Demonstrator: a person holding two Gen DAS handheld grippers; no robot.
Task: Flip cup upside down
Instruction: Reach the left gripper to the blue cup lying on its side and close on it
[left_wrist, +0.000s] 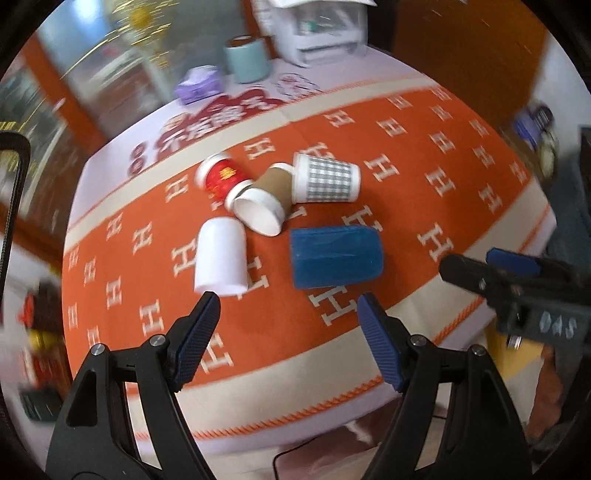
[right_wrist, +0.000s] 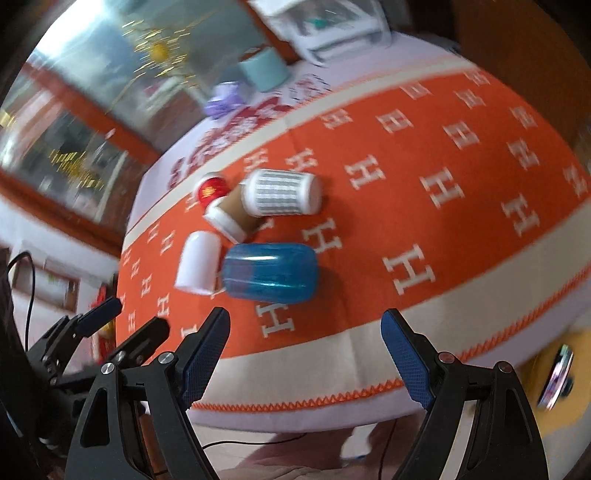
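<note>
Several cups lie on the orange H-patterned cloth (left_wrist: 424, 155). A plain white cup (left_wrist: 221, 256) stands upside down. A blue translucent cup (left_wrist: 334, 256) lies on its side. A brown-sleeved cup (left_wrist: 264, 199), a red cup (left_wrist: 221, 177) and a grey-checked cup (left_wrist: 327, 179) lie tipped over behind them. My left gripper (left_wrist: 290, 301) is open and empty, above the table's near edge, short of the white and blue cups. My right gripper (right_wrist: 306, 317) is open and empty, just short of the blue cup (right_wrist: 271, 273); it also shows in the left wrist view (left_wrist: 491, 262).
At the table's far end stand a pale teal cylinder (left_wrist: 246, 59), a purple tissue box (left_wrist: 199, 85) and a white plastic box (left_wrist: 321, 29). A red-and-white printed mat (left_wrist: 207, 125) lies beyond the cloth. The table's near edge drops off under both grippers.
</note>
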